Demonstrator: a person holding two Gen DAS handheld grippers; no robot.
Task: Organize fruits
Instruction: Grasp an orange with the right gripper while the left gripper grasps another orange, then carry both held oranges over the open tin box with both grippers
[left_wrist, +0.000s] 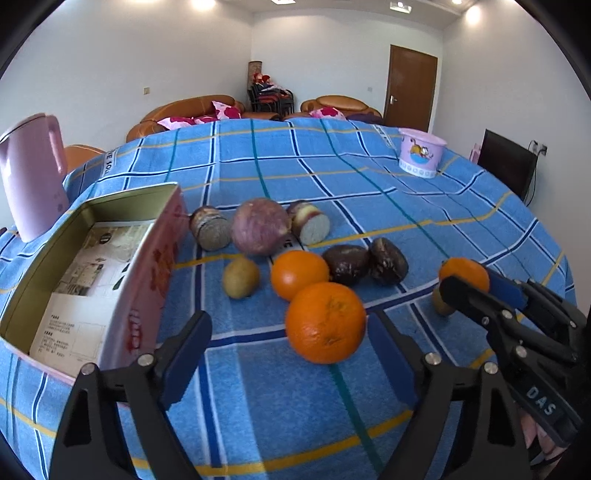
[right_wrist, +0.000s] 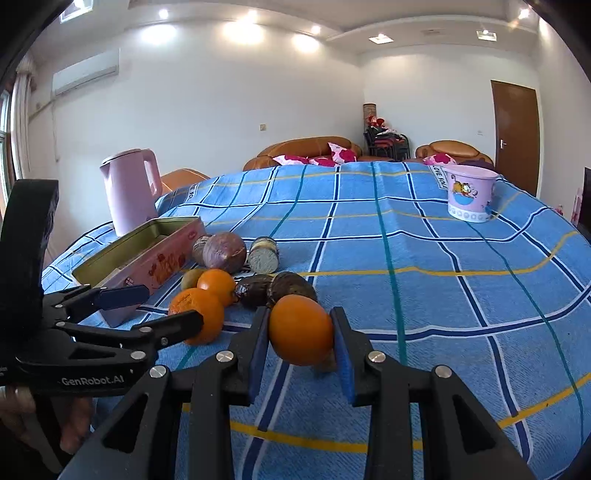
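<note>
I read "GenRobot.AI" on my left gripper (right_wrist: 162, 306) at the right wrist view's lower left; "DAS" shows only in the left wrist view. Its fingers gape around one orange (left_wrist: 325, 322) on the worktop (left_wrist: 424, 192). My right gripper (right_wrist: 301, 354) pinches another orange (right_wrist: 301, 334).

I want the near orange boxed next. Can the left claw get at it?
Probably yes: the left claw is open, the near orange sits just ahead between its fingers, nothing in between.
</note>
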